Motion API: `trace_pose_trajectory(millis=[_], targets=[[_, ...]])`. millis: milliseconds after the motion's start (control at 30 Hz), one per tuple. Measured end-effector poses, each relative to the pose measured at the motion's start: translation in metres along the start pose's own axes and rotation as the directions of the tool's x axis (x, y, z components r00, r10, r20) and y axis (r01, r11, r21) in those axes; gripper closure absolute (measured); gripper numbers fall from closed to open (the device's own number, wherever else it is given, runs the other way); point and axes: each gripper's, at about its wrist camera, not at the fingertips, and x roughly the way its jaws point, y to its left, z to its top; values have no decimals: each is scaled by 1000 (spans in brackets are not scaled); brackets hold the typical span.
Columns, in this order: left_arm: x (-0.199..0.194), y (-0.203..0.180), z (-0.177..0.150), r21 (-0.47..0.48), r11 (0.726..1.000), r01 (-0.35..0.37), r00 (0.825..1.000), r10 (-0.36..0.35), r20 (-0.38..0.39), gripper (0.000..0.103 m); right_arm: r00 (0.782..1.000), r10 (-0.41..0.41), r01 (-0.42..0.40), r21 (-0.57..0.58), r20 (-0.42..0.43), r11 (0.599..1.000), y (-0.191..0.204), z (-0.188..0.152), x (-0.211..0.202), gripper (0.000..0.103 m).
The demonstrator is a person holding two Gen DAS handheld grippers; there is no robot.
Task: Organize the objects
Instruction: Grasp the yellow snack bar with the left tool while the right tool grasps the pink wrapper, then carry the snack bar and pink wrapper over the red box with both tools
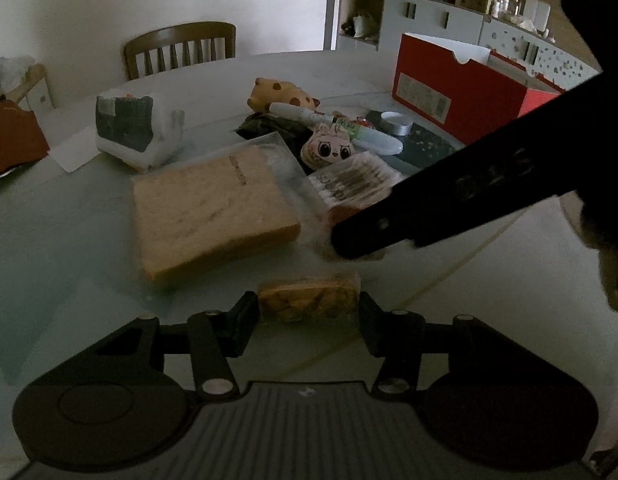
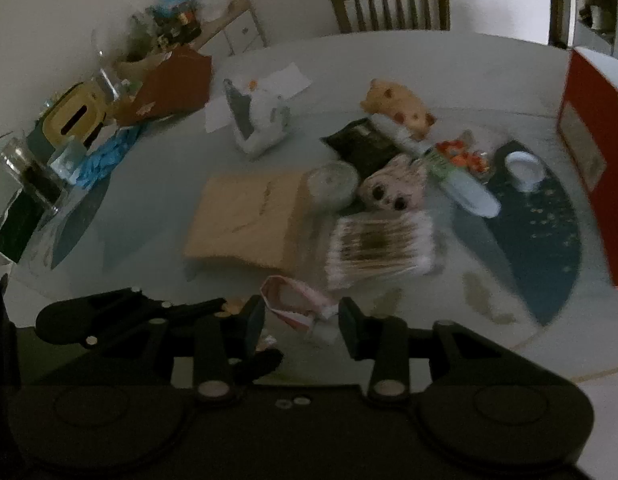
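Bottom centre of each view: your left gripper (image 1: 308, 307) clamps a crinkly tan snack packet (image 1: 308, 297); your right gripper (image 2: 301, 322) pinches a soft pink-white wrapper (image 2: 295, 300) on the glossy glass table (image 1: 469, 300).

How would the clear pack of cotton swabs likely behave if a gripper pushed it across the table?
The cotton swab pack looks light and flat, so it would probably slide, not tip. Its clear plastic may be slippery and could dent under squeezing.

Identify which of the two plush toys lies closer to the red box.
The yellow brown-spotted plush, beyond the marker; the pink-faced plush lies nearer the cotton swabs.
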Motion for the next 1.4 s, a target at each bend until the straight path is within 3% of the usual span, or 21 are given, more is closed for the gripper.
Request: trace_pose_trajectory(millis=[200,233,533,1000,1400], targets=[[-9,-10,13,11,1000,-19,1000,18,22,52,999,9,-9,17,39,1000,-20,4,-23,65],[-11,-11,16,-42,997,-63,997,65,31,52,999,11,-12,19,47,1000,-24,6,-27,65],[-17,-41,66,-36,997,-65,991,69,111,52,990,11,-18,46,139,999,-76,19,-75,65],[5,-123,155,56,998,-26,979,14,206,51,963,-83,71,58,255,996,-174,48,-135,65],[58,-187,221,113,994,8,981,-29,191,51,943,-181,156,108,280,982,-256,60,-151,65]])
